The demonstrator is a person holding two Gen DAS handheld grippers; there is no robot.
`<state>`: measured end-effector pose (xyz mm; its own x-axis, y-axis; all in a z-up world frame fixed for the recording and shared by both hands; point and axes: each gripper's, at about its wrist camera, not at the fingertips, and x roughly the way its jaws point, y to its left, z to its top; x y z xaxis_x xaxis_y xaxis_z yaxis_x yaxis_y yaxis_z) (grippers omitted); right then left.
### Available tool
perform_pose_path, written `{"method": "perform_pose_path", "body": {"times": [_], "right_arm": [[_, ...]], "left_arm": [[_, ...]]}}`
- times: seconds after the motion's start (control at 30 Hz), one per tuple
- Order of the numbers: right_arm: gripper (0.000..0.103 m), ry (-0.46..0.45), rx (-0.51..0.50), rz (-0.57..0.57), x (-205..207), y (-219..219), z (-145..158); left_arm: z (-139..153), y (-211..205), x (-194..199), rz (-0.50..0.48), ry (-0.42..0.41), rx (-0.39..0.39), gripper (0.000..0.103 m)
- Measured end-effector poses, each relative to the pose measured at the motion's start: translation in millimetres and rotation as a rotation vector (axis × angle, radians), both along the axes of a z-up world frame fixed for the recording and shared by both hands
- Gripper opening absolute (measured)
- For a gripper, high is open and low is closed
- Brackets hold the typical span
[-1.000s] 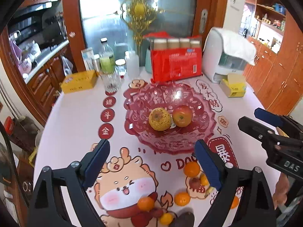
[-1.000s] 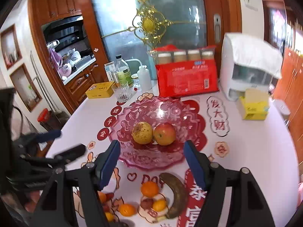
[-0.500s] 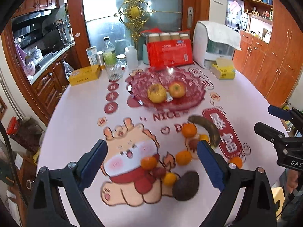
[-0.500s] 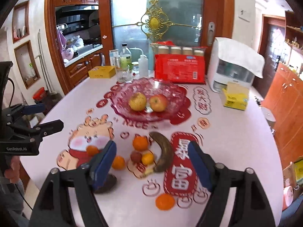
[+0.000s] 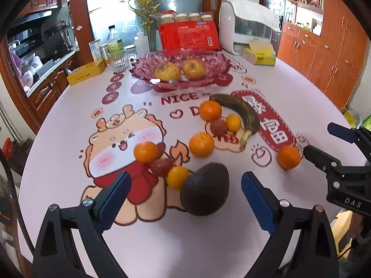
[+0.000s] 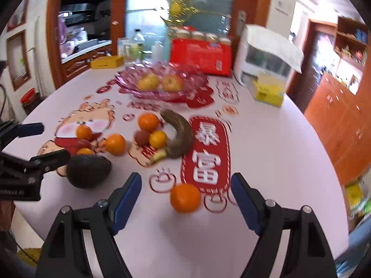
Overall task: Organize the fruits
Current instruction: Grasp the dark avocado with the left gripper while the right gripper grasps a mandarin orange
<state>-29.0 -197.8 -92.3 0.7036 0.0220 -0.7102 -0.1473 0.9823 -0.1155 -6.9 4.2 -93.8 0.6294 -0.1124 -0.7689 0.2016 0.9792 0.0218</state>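
On the tabletop (image 5: 69,139), the avocado (image 5: 205,188) lies just ahead of the left tool (image 5: 184,193), whose blue pads stand wide and empty. A lone orange (image 6: 185,198) sits before the right tool (image 6: 185,193), likewise wide, gripping nothing.

both grippers: black plastic frames w/ silver screws, blue pads (image 5: 259,201); white "DAS" lettering on right gripper (image 5: 324,142).
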Motion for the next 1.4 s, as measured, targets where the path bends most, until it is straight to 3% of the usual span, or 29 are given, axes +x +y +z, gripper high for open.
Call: {"method": "perform_pose_path", "body": {"times": [0.27, 0.37, 0.43, 0.57, 0.63, 0.97, 1.03, 1.4], "right_arm": [[0.080, 0.085, 0.077, -0.062, 12.7, -20.1, -36.2], [0.080, 0.109, 0.085, -0.066, 18.1, -21.2, -46.3], [0.080, 0.120, 0.079, -0.066, 20.8, -19.8, -52.7], [0.079, 0.134, 0.072, -0.059, 25.1, -17.6, -62.4], [0.075, 0.141, 0.077, -0.057, 26.5, -18.4, -65.7], [0.054, 0.184, 0.150, -0.022, 35.7, -22.9, -77.7], [0.045, 0.181, 0.157, -0.003, 35.9, -20.4, -77.3], [0.043, 0.134, 0.175, 0.022, 23.1, -13.8, -63.7]], "left_arm": [[-28.9, -0.7, 4.7, 0.042, 0.058, -0.036, 0.094], [-36.7, -1.3, 6.1, 0.051, 0.069, -0.054, 0.088], [-41.0, -2.6, 8.6, 0.052, 0.083, -0.062, 0.077], [-49.3, -7.2, 14.1, 0.029, 0.120, -0.108, 0.065], [-51.6, -11.9, 15.7, 0.020, 0.126, -0.102, 0.060], [-64.6, -26.7, 27.1, 0.008, 0.167, -0.115, 0.057], [-64.9, -26.7, 28.0, 0.012, 0.165, -0.124, 0.056], [-62.0, -17.0, 23.7, 0.042, 0.234, -0.153, 0.056]]}}
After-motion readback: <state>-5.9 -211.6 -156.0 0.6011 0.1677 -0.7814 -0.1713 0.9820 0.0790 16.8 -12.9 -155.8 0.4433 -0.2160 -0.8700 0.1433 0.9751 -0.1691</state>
